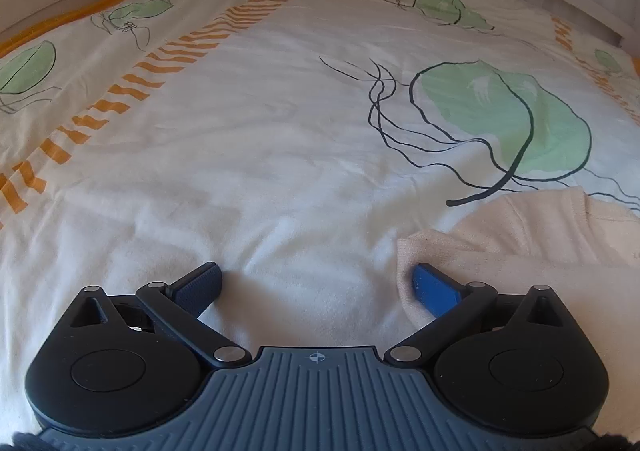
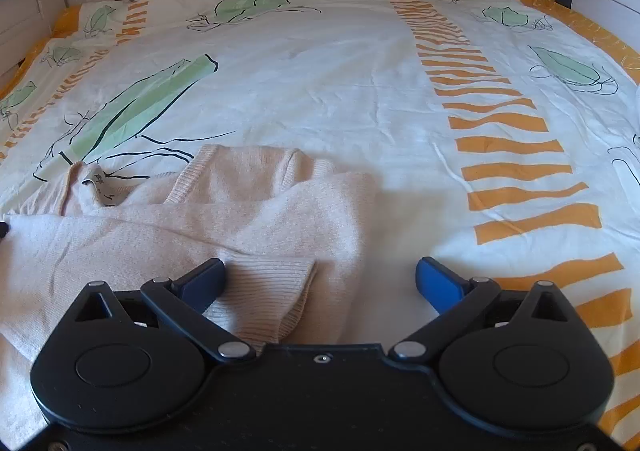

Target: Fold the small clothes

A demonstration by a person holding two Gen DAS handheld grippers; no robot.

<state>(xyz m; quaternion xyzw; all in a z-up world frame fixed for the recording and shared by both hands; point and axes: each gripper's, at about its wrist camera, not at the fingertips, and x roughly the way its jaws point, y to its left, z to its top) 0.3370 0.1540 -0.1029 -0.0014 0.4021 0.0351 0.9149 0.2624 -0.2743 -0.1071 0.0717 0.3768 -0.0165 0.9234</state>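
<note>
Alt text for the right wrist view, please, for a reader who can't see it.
The open right hand-held gripper sits low over a pale pink sweater lying partly folded on a bedspread printed with green leaves and orange stripes. A ribbed cuff lies between its fingers, ungripped.

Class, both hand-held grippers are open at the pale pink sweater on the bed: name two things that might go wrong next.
1. The right hand-held gripper straddles the ribbed cuff; closing may pinch the layer beneath too.
2. The left hand-held gripper sits at the pale pink sweater edge and may grab the duvet cover.
</note>
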